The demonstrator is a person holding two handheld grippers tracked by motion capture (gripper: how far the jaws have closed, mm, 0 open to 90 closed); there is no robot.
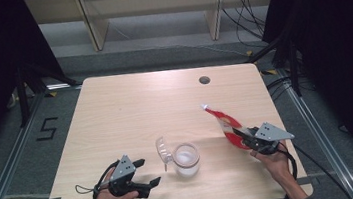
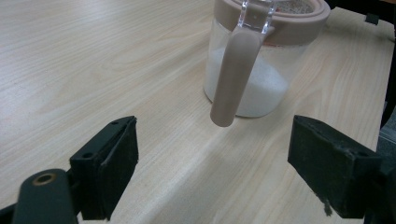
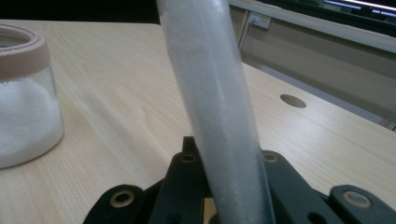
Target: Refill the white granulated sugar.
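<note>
Field notes from my remote station. My right hand-held gripper [image 1: 247, 138] sits at the right side of the desk [image 1: 130, 110], jaws clamped on the lower end of a red and white bag [image 1: 225, 123]. The bag slants up and away from the gripper toward the far side of the desk, its twisted pale tip free in the air. In the right gripper view the bag [image 3: 212, 107] rises straight out from between the closed jaws as a frosted, pale column, leaning slightly left at the top. The jar [image 1: 187, 159] stands upright on the desk near the front edge, between my two grippers, well apart from the bag. It is clear glass with a beige rim and holds white grains in its lower part. Its clear lid [image 1: 163, 151] is swung open and stands tilted at the jar's left side, attached at the rim. My left hand-held gripper [image 1: 145, 172] rests low over the front left of the desk, jaws spread wide and gripping nothing, pointed toward the jar. In the left gripper view the jar [image 2: 252, 79] sits just beyond the open jaws, with a beige latch strap [image 2: 233, 79] hanging down its near side. A round cable hole [image 1: 204, 80] lies near the far right edge of the desk.
</note>
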